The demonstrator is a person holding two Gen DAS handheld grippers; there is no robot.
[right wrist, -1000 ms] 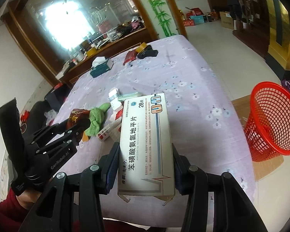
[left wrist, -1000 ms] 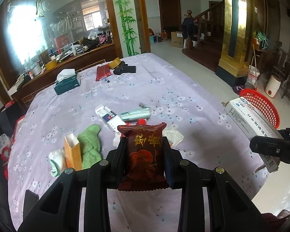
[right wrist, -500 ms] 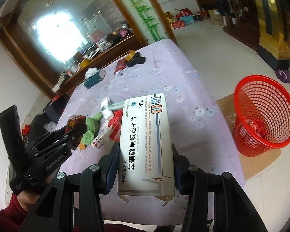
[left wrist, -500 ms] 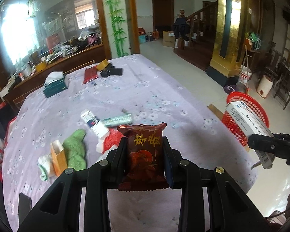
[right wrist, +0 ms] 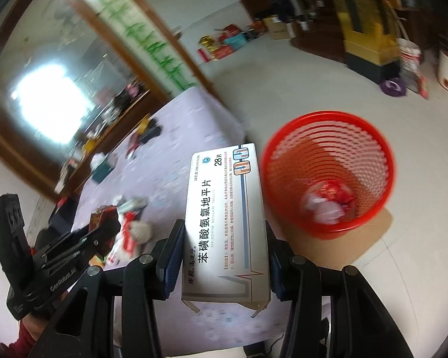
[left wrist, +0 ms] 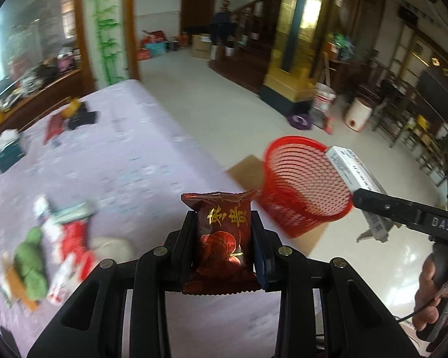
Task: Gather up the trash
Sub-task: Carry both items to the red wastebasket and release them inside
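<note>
Purple flowery cloth covers the big table [left wrist: 128,161], and a shiny pale floor spreads out beside it. A round red mesh basket [right wrist: 328,173] stands on a flat piece of brown cardboard [right wrist: 379,223] on that floor, just past the table edge.

1 second ago both cameras looked mostly at the table, and the basket sat off to the side. Now both views have swung over, and the basket looks bigger and closer. This likely means the 2 picked-up things are on their way to be dropped in.

The left gripper [left wrist: 222,238] is squeezed tight on a dark red snack packet [left wrist: 222,238]. The packet is shiny and crinkly, with gold letters and zigzag ends. It stands upright between the black fingers, over the table edge and not yet above the basket.

The right gripper [right wrist: 224,250] is clamped on a long white medicine box [right wrist: 225,217]. The box is thin, smooth card with sharp corners, and its near flap hangs open. It sits just beside the basket rim in the right view, not over the hole yet.

Some red and white scrunched trash [right wrist: 328,203] already lies at the bottom of the basket. More bits wait on the table, such as a soft green cloth [left wrist: 30,259] and red wrappers [left wrist: 74,235]. So the job looks only partly done.
</note>
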